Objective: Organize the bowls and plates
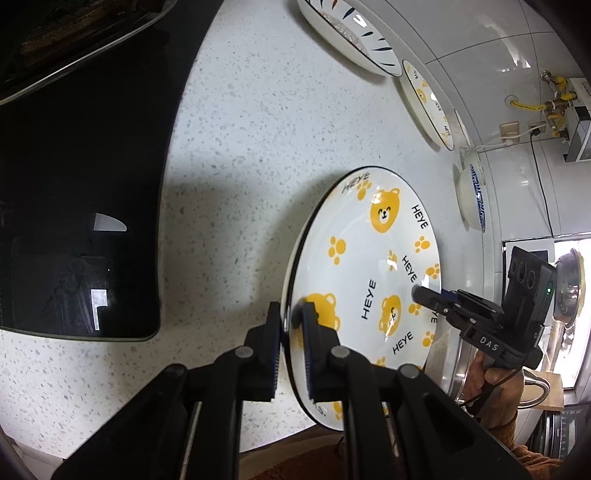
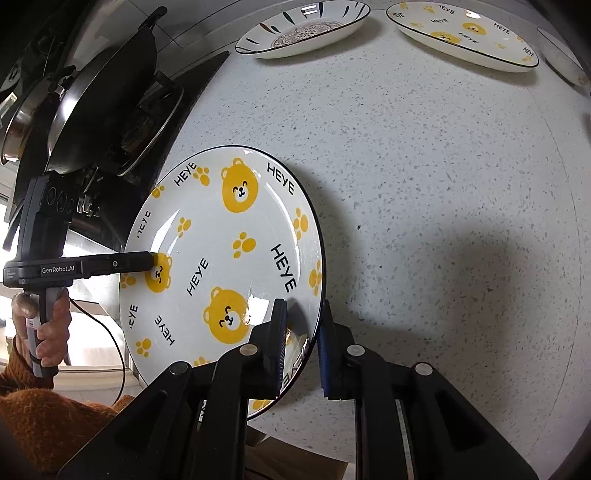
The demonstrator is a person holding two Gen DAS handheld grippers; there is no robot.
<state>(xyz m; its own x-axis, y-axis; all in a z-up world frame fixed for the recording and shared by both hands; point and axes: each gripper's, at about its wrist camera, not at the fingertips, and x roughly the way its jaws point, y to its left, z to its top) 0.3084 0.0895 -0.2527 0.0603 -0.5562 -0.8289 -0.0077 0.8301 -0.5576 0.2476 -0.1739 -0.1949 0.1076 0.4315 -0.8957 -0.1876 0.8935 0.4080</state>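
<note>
A white plate with yellow bears and "HEYE" lettering [image 1: 369, 273] is held tilted above the speckled counter [image 1: 258, 147]. My left gripper [image 1: 291, 325] is shut on its left rim. My right gripper [image 2: 303, 332] is shut on the opposite rim, and it also shows in the left wrist view [image 1: 424, 295]. The same plate fills the right wrist view [image 2: 229, 266], where the left gripper [image 2: 147, 262] reaches in from the left. A second bear plate [image 2: 465, 33], a striped plate [image 2: 303, 29] and a blue-rimmed bowl [image 1: 472, 195] sit at the back.
A black glass cooktop [image 1: 74, 184] lies to the left, with a dark wok [image 2: 103, 96] and pots on it. A tiled wall [image 1: 480, 55] with yellow gas pipes runs behind the counter. A steel sink edge [image 1: 458, 369] is at the right.
</note>
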